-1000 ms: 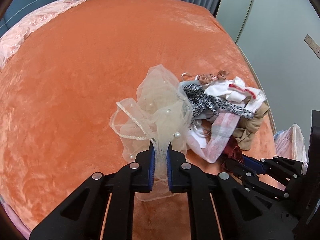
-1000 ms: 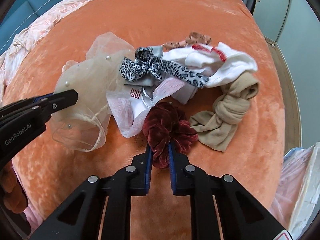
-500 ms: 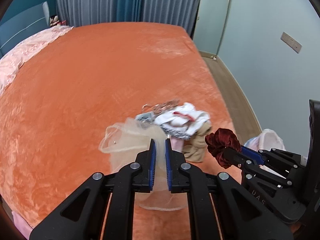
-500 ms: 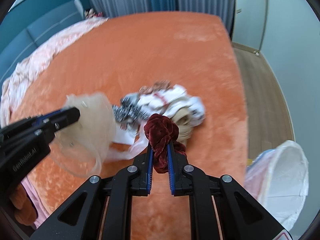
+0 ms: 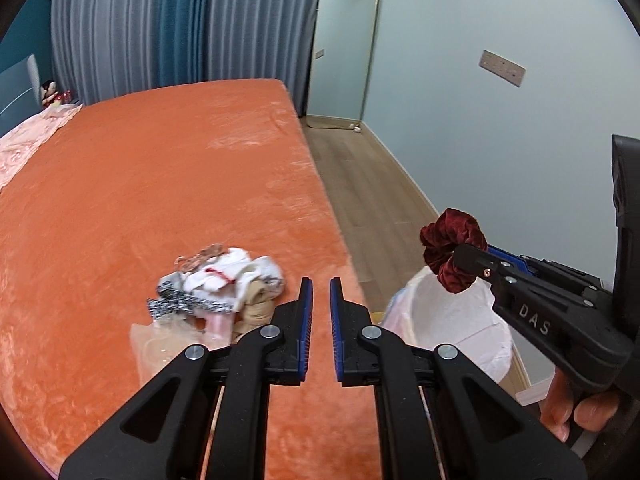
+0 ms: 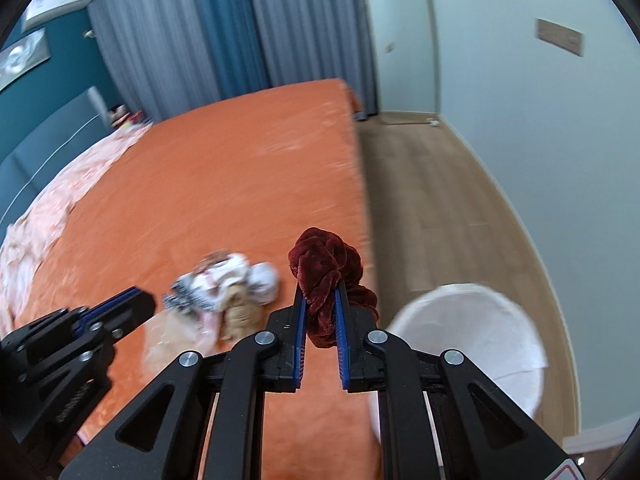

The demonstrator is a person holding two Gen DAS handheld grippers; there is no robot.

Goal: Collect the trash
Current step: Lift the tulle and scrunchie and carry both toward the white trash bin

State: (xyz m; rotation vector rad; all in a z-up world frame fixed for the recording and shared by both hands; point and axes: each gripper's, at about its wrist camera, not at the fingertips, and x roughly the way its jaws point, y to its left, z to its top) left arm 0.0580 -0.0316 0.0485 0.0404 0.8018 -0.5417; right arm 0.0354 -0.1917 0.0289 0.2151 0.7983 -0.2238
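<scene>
My right gripper (image 6: 320, 292) is shut on a dark red velvet scrunchie (image 6: 326, 272) and holds it in the air beside the bed's right edge; it also shows in the left wrist view (image 5: 450, 254), over the white-lined trash bin (image 5: 452, 320). The bin (image 6: 480, 328) stands on the floor to the right. My left gripper (image 5: 319, 282) is slightly open and empty above the bed. The beige tulle piece (image 5: 168, 340) lies on the bed to its lower left. A pile of fabric scraps (image 5: 224, 284) lies near the bed's right edge.
The orange bedspread (image 5: 140, 184) fills the left. A pink blanket (image 6: 44, 216) lies at its far left. Wooden floor (image 6: 440, 208) runs between bed and pale wall. Curtains and a mirror stand at the back.
My left gripper has opened and let go of the tulle, which now lies on the bed. Both grippers have risen and tilted up; the right one has carried the scrunchie right, toward the bin.
</scene>
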